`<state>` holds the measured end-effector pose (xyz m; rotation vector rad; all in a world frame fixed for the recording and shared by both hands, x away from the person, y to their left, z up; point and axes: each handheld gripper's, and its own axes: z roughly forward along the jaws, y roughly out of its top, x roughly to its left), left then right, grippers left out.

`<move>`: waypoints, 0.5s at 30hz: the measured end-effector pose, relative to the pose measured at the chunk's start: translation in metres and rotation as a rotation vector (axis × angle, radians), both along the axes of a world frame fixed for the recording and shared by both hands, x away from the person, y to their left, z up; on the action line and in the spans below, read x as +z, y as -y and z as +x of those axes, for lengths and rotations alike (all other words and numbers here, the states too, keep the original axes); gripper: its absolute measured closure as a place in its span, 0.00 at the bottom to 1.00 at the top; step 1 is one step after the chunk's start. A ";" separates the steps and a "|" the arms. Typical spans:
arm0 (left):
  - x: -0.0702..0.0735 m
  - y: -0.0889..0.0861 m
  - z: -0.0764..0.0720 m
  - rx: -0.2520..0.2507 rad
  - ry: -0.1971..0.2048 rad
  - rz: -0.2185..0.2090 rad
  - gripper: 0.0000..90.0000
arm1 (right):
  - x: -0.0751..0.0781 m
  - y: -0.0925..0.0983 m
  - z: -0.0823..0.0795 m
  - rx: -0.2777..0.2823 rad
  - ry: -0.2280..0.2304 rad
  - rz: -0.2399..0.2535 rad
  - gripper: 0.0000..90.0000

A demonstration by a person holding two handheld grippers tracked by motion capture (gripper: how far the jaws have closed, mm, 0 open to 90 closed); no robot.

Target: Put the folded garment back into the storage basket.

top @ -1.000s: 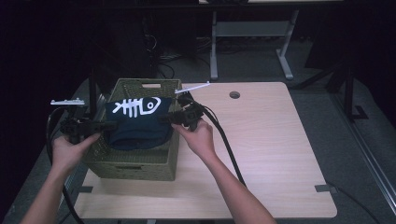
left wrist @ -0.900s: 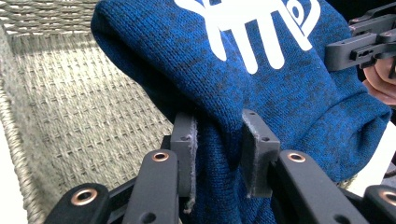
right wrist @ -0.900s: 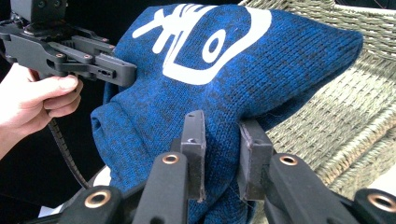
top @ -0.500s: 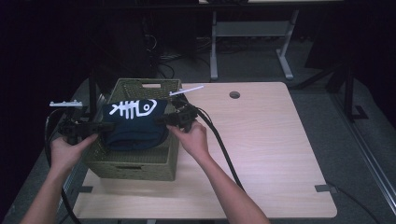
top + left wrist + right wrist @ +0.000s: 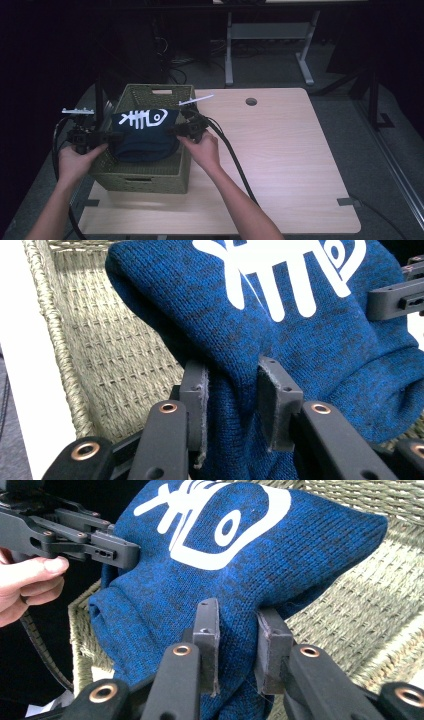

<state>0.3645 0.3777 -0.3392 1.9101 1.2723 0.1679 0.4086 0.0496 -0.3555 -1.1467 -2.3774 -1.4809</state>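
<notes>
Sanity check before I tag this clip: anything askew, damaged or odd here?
Nothing stands out. The blue knit garment with the white fish-bone print hangs folded over the woven basket, pinched at opposite sides by the left gripper and right gripper. The basket sits square on the table, with no damage visible.

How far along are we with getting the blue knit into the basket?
Done: both grippers have the blue knit garment pinched, the left gripper on one side and the right gripper on the other. In hand: the garment hangs between them over the woven basket, its lower part inside the rim. Left: lower it fully, open both jaws and pull clear.
</notes>
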 end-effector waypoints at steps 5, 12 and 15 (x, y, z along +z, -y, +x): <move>-0.004 0.002 0.003 -0.006 -0.015 0.025 0.76 | -0.004 0.000 0.000 -0.003 -0.002 -0.019 0.83; -0.006 0.005 0.006 0.002 -0.026 0.044 0.74 | -0.008 -0.001 0.001 -0.002 -0.001 -0.041 0.82; -0.009 0.007 0.007 -0.001 -0.031 0.069 0.73 | -0.010 -0.002 0.001 -0.002 0.000 -0.056 0.82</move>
